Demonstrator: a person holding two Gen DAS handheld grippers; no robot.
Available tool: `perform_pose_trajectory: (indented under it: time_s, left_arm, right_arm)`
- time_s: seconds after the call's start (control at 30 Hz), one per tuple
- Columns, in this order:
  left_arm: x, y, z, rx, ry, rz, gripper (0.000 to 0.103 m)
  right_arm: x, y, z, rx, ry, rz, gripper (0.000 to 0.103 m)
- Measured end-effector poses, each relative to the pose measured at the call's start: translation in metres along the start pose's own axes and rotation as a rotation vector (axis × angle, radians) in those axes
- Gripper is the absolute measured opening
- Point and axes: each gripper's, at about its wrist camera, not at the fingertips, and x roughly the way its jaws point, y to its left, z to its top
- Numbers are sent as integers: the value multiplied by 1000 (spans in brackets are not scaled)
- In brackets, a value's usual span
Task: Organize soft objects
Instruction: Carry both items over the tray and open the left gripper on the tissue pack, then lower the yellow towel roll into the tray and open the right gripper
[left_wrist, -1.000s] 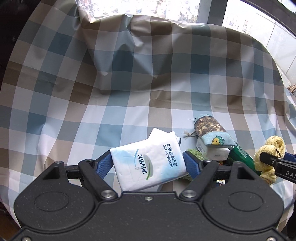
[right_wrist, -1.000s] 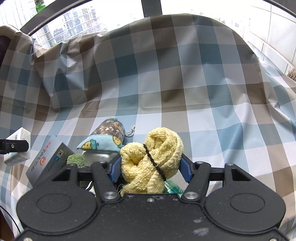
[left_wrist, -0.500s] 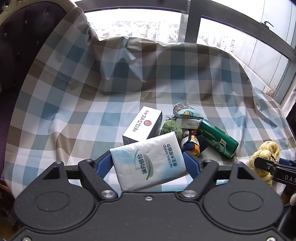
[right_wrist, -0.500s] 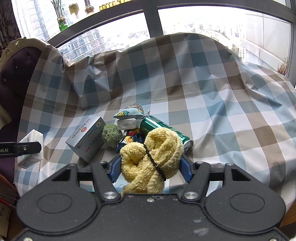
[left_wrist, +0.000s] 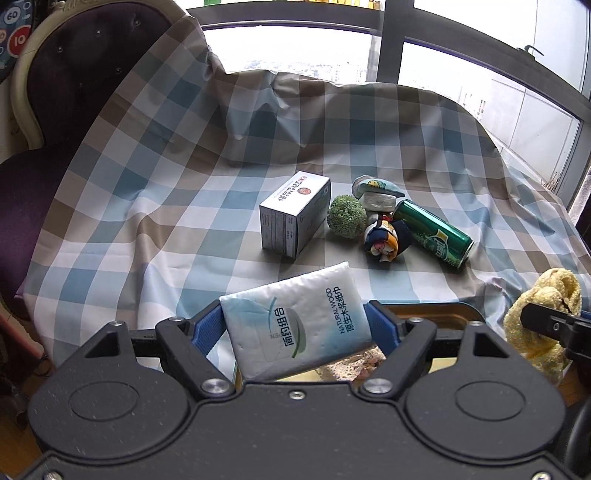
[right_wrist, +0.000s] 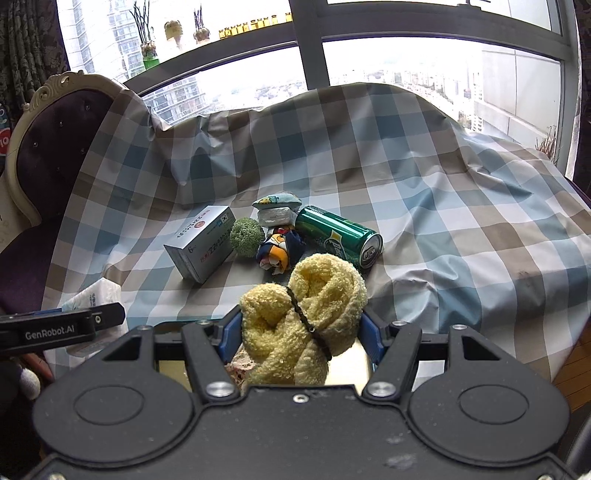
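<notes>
Pulled back from the pile within the last second: a moment ago both cameras sat low over the checked cloth (left_wrist: 155, 206), now the whole covered sofa and the window behind show.

Left hand-held gripper (left_wrist: 295, 328): about half open, blue pads clamped on the two sides of a tissue pack (left_wrist: 295, 325), lifted clear of the cloth. Right hand-held gripper (right_wrist: 301, 328): likewise half open, pinching a yellow towel (right_wrist: 306, 314) knotted with a dark band; seen again from the left camera at 4 o'clock, well apart from the pile.

Below both loads, at 6 o'clock in each view, a tray (left_wrist: 424, 314) with a brownish rim, just off the cloth's near edge, some lacy fabric already lying in it. Probably the drop place for soft things, so both carries look nearly done and release comes next.

Left behind on the cloth, at about 12 o'clock from the jaws: box (left_wrist: 293, 218), green scrubber (left_wrist: 346, 220), patterned cloth ball (left_wrist: 384, 242), small pillow (left_wrist: 376, 186) on a wrapped bar, and can (left_wrist: 434, 232) on its side. By judgement still soft and to fetch: scrubber, ball, pillow. Box and can to stay.
</notes>
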Motion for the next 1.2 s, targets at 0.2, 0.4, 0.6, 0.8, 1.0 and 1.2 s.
perform_pose_trajectory:
  time_s: [0.2,0.4,0.6,0.8,1.0,1.2]
  left_arm:
    - [-1,-4,-25,5,36,6,77]
    - [6,-7,-41,5,80,3,77]
    - [12,-7,-44,2,95,17,78]
    - [13,-6,-46,-5,88,26,85]
    - [12,-5,-48,-12,91,50,85]
    - [11,-4,-52,-7,97,63,85]
  right_arm:
    - [-11,1,-16,-13,15,-16,63]
    - [-13,1,-28,-16,44,-17,63]
    - [-9,1,-37,-16,79,-11,63]
    - [-6,0,-38,-10,89,-7,64]
    - [-5,0,-37,-4,90,-5,64]
    - [-1,3,-33,-11,80,-5,65]
